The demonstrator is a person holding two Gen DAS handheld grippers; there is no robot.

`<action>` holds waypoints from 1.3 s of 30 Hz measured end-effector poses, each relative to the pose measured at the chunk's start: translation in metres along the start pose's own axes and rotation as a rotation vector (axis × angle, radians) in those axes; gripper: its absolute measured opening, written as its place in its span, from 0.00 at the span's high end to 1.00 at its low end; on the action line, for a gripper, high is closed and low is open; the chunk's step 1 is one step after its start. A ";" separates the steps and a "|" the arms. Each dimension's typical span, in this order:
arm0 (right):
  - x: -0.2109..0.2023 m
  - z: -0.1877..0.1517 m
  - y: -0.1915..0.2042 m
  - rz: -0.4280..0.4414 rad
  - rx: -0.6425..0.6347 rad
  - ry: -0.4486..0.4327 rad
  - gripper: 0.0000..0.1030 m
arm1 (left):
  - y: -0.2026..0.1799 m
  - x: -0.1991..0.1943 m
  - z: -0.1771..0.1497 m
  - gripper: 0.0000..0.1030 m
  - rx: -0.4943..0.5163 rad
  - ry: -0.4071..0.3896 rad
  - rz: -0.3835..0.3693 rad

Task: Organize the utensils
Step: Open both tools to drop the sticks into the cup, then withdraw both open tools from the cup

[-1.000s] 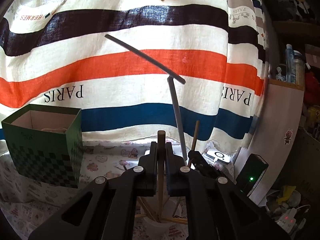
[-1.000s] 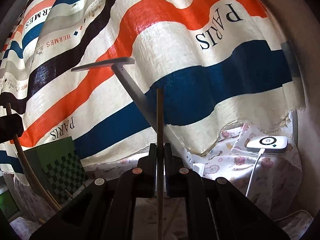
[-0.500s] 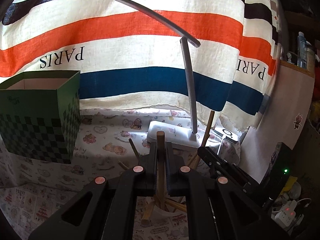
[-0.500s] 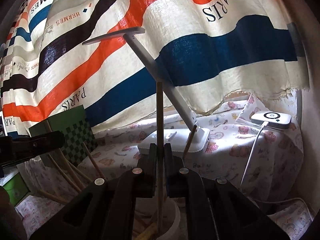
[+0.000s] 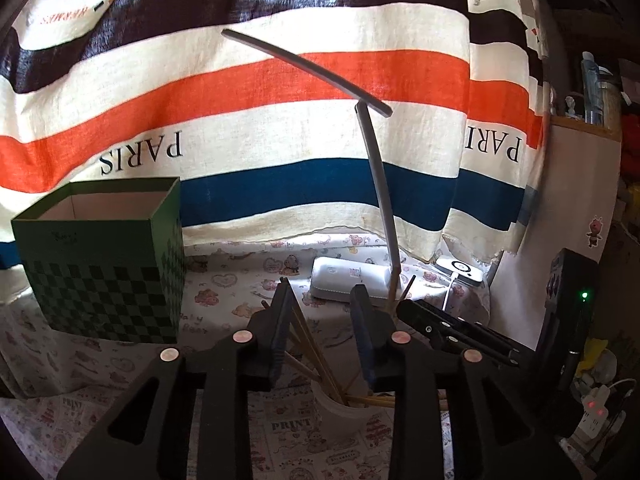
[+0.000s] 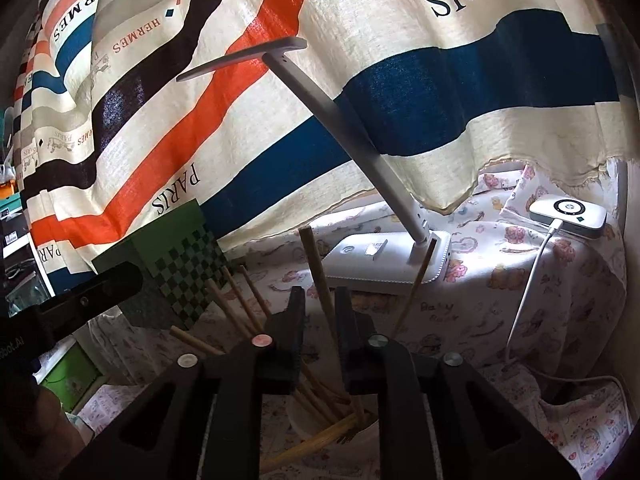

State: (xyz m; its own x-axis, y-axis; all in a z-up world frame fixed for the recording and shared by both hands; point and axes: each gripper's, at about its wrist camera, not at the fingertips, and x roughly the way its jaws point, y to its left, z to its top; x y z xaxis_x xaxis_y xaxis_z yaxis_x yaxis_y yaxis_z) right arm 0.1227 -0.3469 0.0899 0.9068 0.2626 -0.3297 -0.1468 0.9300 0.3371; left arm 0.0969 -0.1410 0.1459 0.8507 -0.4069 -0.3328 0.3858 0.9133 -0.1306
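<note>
Both claws are opening over the white cup (image 5: 340, 412), left gripper (image 5: 322, 304) and right gripper (image 6: 320, 300) letting their chopsticks (image 6: 320, 276) stand free.

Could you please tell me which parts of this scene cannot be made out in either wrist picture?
- White cup, left wrist view: its sides and base are covered by the left gripper, whose jaws are opening.
- Same cup, right wrist view: mostly behind the right gripper, jaws also opening.
- Chopsticks: lower ends hidden in the cup; count unclear.
- Green box: its contents are hidden by its walls.
- Shelf clutter, left wrist view: dark and too small.
</note>
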 end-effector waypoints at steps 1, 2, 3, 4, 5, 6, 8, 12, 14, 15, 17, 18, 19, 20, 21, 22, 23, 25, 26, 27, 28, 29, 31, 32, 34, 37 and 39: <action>-0.005 0.001 0.004 -0.004 -0.003 -0.006 0.67 | -0.001 -0.007 0.001 0.63 0.010 -0.016 0.013; -0.010 0.003 0.007 -0.007 -0.007 -0.015 0.64 | -0.001 -0.014 0.002 0.59 0.018 -0.032 0.022; -0.016 0.004 0.011 -0.009 -0.013 -0.026 0.62 | 0.000 -0.020 0.002 0.54 0.023 -0.044 0.027; -0.025 0.006 0.017 -0.008 -0.025 -0.040 0.61 | 0.001 -0.027 0.002 0.51 0.024 -0.053 0.030; -0.031 0.007 0.023 -0.006 -0.037 -0.050 0.60 | 0.004 -0.034 0.002 0.45 0.022 -0.064 0.034; -0.040 0.008 0.030 0.002 -0.052 -0.065 0.58 | 0.007 -0.041 0.000 0.42 0.020 -0.077 0.040; -0.056 0.007 0.043 0.011 -0.081 -0.091 0.48 | 0.013 -0.054 -0.004 0.40 0.024 -0.095 0.053; -0.081 -0.003 0.068 0.000 -0.140 -0.128 0.40 | 0.027 -0.079 -0.020 0.16 0.047 -0.135 0.106; -0.090 -0.013 0.079 -0.005 -0.176 -0.142 0.32 | 0.037 -0.091 -0.030 0.11 0.051 -0.154 0.127; -0.094 -0.020 0.083 -0.009 -0.190 -0.145 0.31 | 0.042 -0.097 -0.035 0.08 0.049 -0.161 0.137; -0.097 -0.030 0.088 -0.011 -0.202 -0.141 0.29 | 0.051 -0.108 -0.046 0.06 0.056 -0.179 0.159; -0.098 -0.035 0.089 -0.013 -0.203 -0.142 0.23 | 0.054 -0.113 -0.052 0.04 0.063 -0.190 0.175; -0.099 -0.041 0.090 -0.022 -0.201 -0.152 0.18 | 0.058 -0.117 -0.059 0.03 0.070 -0.199 0.192; -0.101 -0.048 0.090 -0.045 -0.192 -0.182 0.18 | 0.061 -0.120 -0.065 0.01 0.074 -0.202 0.202; -0.104 -0.054 0.089 -0.065 -0.180 -0.217 0.17 | 0.064 -0.123 -0.071 0.01 0.071 -0.202 0.205; -0.107 -0.058 0.088 -0.074 -0.171 -0.238 0.13 | 0.069 -0.125 -0.078 0.01 0.054 -0.197 0.203; -0.108 -0.062 0.086 -0.077 -0.161 -0.251 0.11 | 0.075 -0.125 -0.083 0.01 0.027 -0.183 0.196; -0.109 -0.069 0.082 -0.068 -0.143 -0.244 0.10 | 0.088 -0.122 -0.095 0.01 -0.028 -0.145 0.178; -0.107 -0.071 0.082 -0.066 -0.145 -0.233 0.10 | 0.092 -0.121 -0.101 0.01 -0.044 -0.139 0.187; -0.105 -0.074 0.081 -0.074 -0.149 -0.224 0.10 | 0.097 -0.121 -0.106 0.01 -0.057 -0.137 0.202; -0.103 -0.077 0.080 -0.085 -0.151 -0.219 0.10 | 0.100 -0.121 -0.111 0.01 -0.064 -0.135 0.209; -0.100 -0.081 0.078 -0.097 -0.154 -0.212 0.09 | 0.103 -0.120 -0.115 0.01 -0.069 -0.131 0.212; -0.094 -0.088 0.076 -0.120 -0.170 -0.194 0.09 | 0.108 -0.119 -0.124 0.01 -0.065 -0.122 0.233; -0.091 -0.092 0.076 -0.133 -0.178 -0.189 0.09 | 0.108 -0.118 -0.128 0.01 -0.057 -0.116 0.252; -0.087 -0.100 0.075 -0.154 -0.195 -0.186 0.09 | 0.109 -0.114 -0.136 0.01 -0.036 -0.103 0.281; -0.080 -0.110 0.074 -0.162 -0.217 -0.167 0.07 | 0.109 -0.109 -0.146 0.01 -0.014 -0.088 0.303; -0.074 -0.117 0.074 -0.164 -0.232 -0.144 0.06 | 0.110 -0.104 -0.150 0.01 -0.017 -0.060 0.303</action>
State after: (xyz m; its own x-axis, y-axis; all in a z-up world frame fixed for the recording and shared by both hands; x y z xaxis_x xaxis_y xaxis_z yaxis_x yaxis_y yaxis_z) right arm -0.0012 -0.2672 0.0363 0.9700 0.0808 -0.2292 -0.0655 0.9951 0.0738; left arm -0.0028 0.0046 0.0262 0.9459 -0.1157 -0.3032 0.1055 0.9932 -0.0500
